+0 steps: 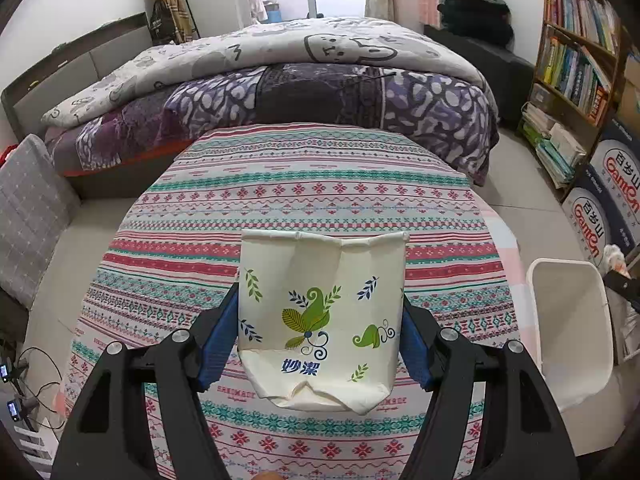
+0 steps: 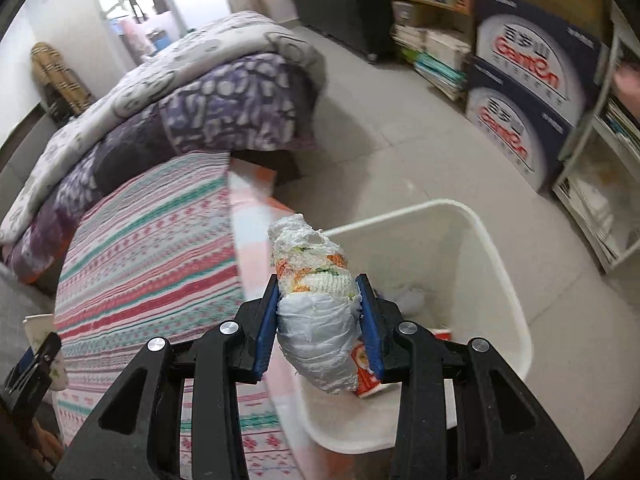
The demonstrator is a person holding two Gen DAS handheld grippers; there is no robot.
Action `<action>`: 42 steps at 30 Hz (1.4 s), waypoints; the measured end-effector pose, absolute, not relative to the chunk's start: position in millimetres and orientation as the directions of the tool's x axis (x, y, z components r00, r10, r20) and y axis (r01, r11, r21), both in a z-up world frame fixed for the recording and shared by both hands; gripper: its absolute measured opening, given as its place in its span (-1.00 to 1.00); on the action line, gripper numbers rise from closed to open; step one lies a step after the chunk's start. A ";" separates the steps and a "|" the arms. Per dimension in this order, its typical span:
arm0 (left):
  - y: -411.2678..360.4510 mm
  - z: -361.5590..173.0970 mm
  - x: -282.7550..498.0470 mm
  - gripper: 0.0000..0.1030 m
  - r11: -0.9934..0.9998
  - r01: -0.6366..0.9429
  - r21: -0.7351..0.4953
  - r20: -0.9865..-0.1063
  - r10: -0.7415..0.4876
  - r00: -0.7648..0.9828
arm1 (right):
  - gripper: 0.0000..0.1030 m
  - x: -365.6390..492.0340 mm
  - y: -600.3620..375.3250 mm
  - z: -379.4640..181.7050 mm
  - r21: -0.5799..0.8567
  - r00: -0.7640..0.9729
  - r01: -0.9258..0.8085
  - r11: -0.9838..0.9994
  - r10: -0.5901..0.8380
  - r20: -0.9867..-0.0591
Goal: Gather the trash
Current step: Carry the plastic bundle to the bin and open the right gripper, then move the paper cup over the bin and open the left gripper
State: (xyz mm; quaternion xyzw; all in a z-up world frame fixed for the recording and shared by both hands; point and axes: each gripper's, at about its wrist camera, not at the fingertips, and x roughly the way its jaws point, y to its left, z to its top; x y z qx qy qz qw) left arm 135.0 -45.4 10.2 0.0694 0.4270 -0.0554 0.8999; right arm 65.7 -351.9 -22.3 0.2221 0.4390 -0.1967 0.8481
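Bed (image 1: 280, 80): at the far side of the room, piled with a grey cartoon-print quilt over a purple patterned blanket.
Patterned tablecloth (image 1: 312, 184): striped in red, teal and white, covering the round surface just near of the bed; in the right wrist view it lies to the left (image 2: 152, 248).
Bookshelf (image 1: 576, 64): on the far right, packed with books, more stacked on the floor below it.
Cardboard boxes (image 2: 524, 92): two stacked, dark blue with red lettering, on the right beside the shelving.
White trash bin (image 2: 496, 264): on the floor just right of the covered surface, open at the top; it also shows at the right edge of the left wrist view (image 1: 568, 320).
Bin contents: a red and white wrapper (image 2: 366, 376) lies inside near the bottom, with something pale and crumpled behind it that cannot be made out.
Paper cup (image 1: 320, 320): cream, flattened, printed with green leaves and blue characters, rim pointing far; it is held above the tablecloth.
Left gripper (image 1: 320, 324): blue pads set fairly wide, pressed against the two sides of the paper cup.
Crumpled wad (image 2: 316, 304): white tissue-like trash with orange and green print, held over the near left rim of the bin.
Right gripper (image 2: 318, 320): fingers narrow, clamped on the wad's middle.
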 end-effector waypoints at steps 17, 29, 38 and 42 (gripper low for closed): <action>-78.2 18.6 126.2 0.33 0.974 0.219 0.050 -0.758 -0.106 0.644 | 0.50 38.3 -391.3 -29.9 0.157 0.465 0.682 0.714 -0.259 -0.847; -141.9 13.7 108.0 0.33 0.916 0.389 -0.098 -0.763 -0.320 0.562 | 0.68 17.2 -410.5 -12.7 0.162 0.492 0.716 0.679 -0.326 -0.807; -228.1 -0.6 83.4 0.39 0.811 0.555 -0.184 -0.766 -0.472 0.436 | 0.71 -10.0 -441.1 -5.0 0.233 0.514 0.759 0.608 -0.339 -0.788; -252.6 -10.6 78.8 0.52 0.761 0.599 -0.249 -0.761 -0.536 0.365 | 0.75 -20.6 -451.8 0.9 0.265 0.525 0.779 0.569 -0.359 -0.772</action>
